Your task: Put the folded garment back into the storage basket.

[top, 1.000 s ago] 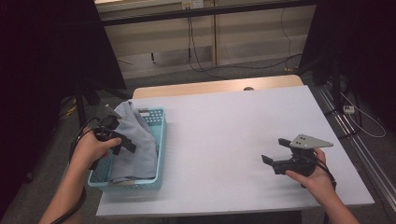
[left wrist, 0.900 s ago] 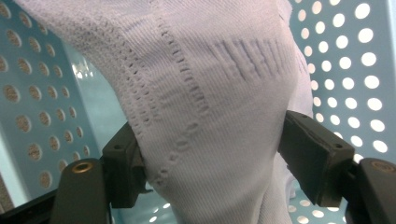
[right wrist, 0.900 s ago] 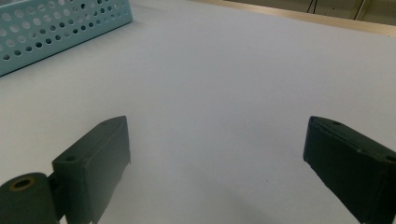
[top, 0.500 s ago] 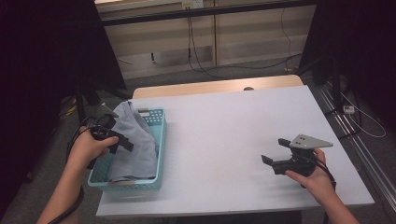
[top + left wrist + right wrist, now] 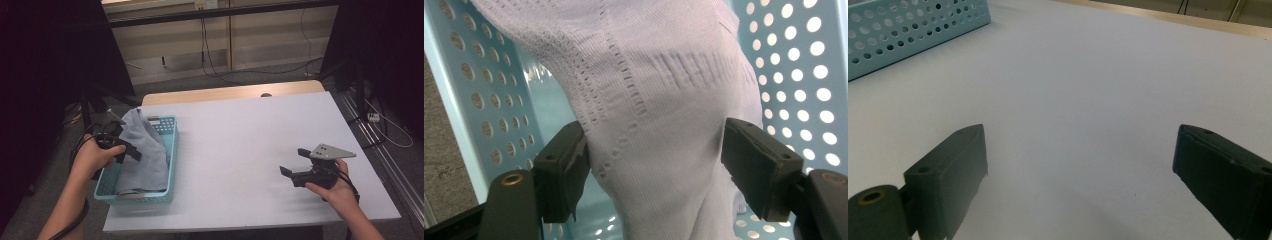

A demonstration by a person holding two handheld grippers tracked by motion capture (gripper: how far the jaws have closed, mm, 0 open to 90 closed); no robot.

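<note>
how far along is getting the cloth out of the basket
Early. The lilac knit cloth sits in the blue basket. The left gripper straddles a fold, its pads just meeting the fabric. The right gripper waits open over the white table. Lifting remains.

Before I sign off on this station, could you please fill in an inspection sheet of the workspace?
Surface: white table, bare in the middle.
Job's things: pale knit cloth bunched in the turquoise perforated basket at the table's left edge.
Clutter: nothing seen.
Grippers: left claw straddles a cloth fold, pads touching its sides; right claw open above bare table.
Cables: one trails from the left claw; more on the floor.
Surroundings: dark curtains, wood panelling.
</note>
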